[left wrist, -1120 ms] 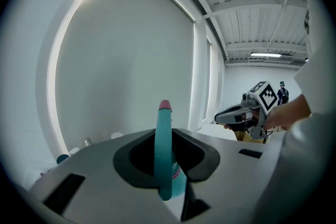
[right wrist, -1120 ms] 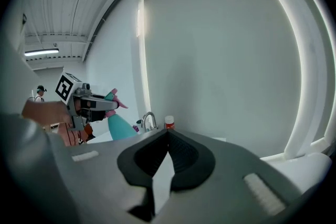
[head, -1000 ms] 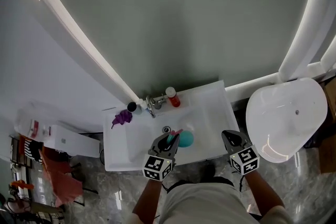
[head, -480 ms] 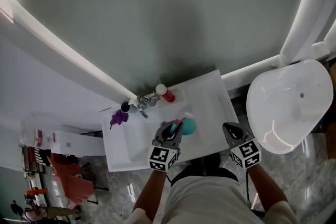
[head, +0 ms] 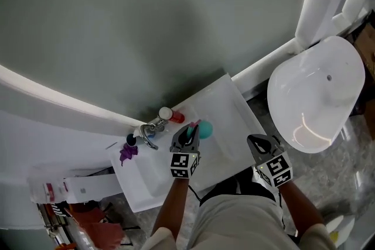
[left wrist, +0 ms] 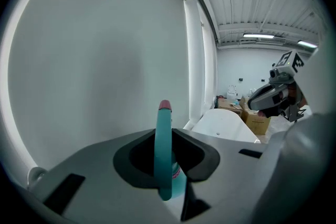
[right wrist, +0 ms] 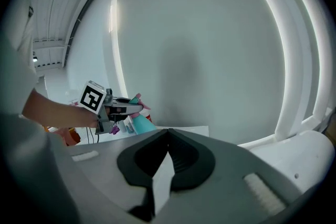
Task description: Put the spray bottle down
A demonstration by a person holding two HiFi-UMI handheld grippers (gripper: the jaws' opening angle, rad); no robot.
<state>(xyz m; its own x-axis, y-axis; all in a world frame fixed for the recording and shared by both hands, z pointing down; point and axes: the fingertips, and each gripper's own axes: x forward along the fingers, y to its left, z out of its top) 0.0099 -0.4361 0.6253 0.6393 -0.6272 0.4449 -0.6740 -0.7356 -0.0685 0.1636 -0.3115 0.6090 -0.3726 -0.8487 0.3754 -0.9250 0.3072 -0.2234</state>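
My left gripper [head: 187, 133] is shut on the neck of a teal spray bottle [head: 205, 129] with a pink nozzle. It holds the bottle over the back right part of the white sink [head: 229, 103]. In the left gripper view the bottle's teal neck [left wrist: 164, 155] stands upright between the jaws, pink tip on top. The right gripper view shows the left gripper [right wrist: 128, 105] with the bottle [right wrist: 140, 123] hanging below it. My right gripper [head: 255, 141] hovers off the sink's right front edge, its jaws [right wrist: 168, 131] closed together with nothing between them.
A chrome faucet [head: 149, 129] stands at the sink's back edge, with a red bottle with a white cap [head: 170, 115] beside it. A dark round item [head: 130, 140] and a purple thing [head: 127, 153] lie at the back left. A white toilet [head: 313, 96] stands to the right.
My left gripper carried the spray bottle from the sink's middle toward its back, closer to the red bottle and faucet, and lower. The right gripper shifted only slightly.
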